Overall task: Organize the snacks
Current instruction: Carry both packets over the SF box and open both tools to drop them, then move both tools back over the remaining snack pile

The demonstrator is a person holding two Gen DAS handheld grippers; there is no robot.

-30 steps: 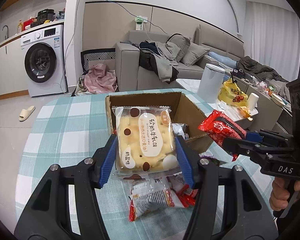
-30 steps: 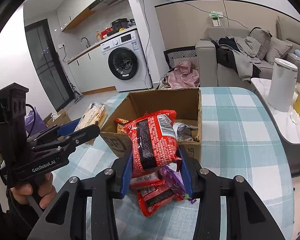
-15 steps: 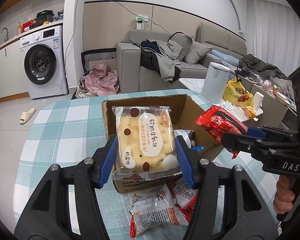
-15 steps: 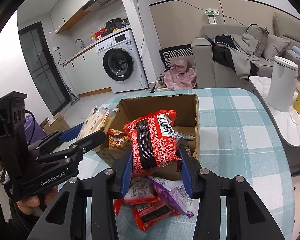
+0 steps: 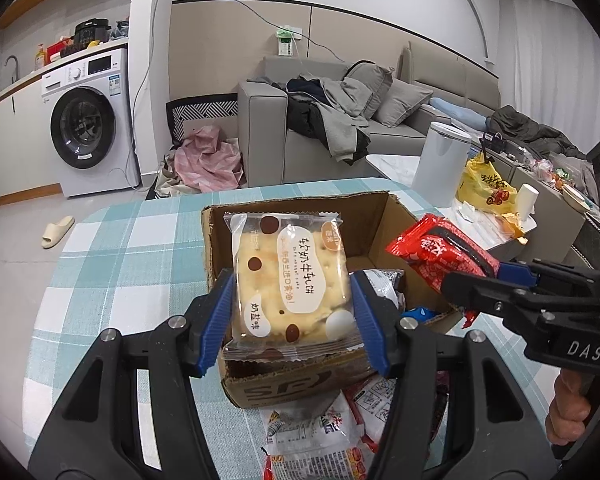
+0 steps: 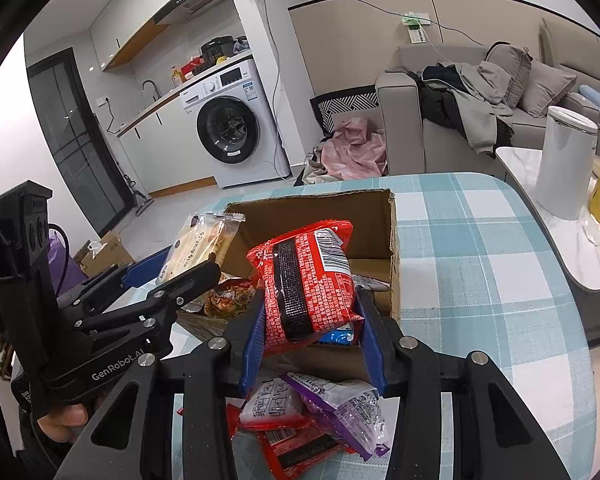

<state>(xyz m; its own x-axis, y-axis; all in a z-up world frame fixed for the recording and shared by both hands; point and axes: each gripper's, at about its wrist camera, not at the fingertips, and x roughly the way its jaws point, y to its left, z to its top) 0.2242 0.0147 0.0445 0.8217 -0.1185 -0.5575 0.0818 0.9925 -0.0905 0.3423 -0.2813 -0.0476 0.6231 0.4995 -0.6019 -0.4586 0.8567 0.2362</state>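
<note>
My left gripper [image 5: 292, 320] is shut on a yellow cracker packet [image 5: 290, 276] with brown dots, held over the open cardboard box [image 5: 216, 240]. My right gripper [image 6: 310, 336] is shut on a red snack packet [image 6: 304, 280], held over the near edge of the same box [image 6: 392, 280]. The right gripper also shows in the left wrist view [image 5: 496, 280] with the red packet [image 5: 436, 252]. The left gripper shows in the right wrist view [image 6: 168, 280] with the cracker packet [image 6: 198, 246]. The box holds several packets [image 6: 228, 300].
Loose snack packets [image 6: 324, 412] lie on the checked tablecloth [image 6: 480, 248] in front of the box; they also show in the left wrist view [image 5: 320, 436]. A white bin [image 6: 566, 160] and a yellow bag [image 5: 484, 184] stand beyond the table's right edge.
Both grippers have moved forward and up with their packets, from over the loose pile to over the box. The box now sits closer under the fingers.
</note>
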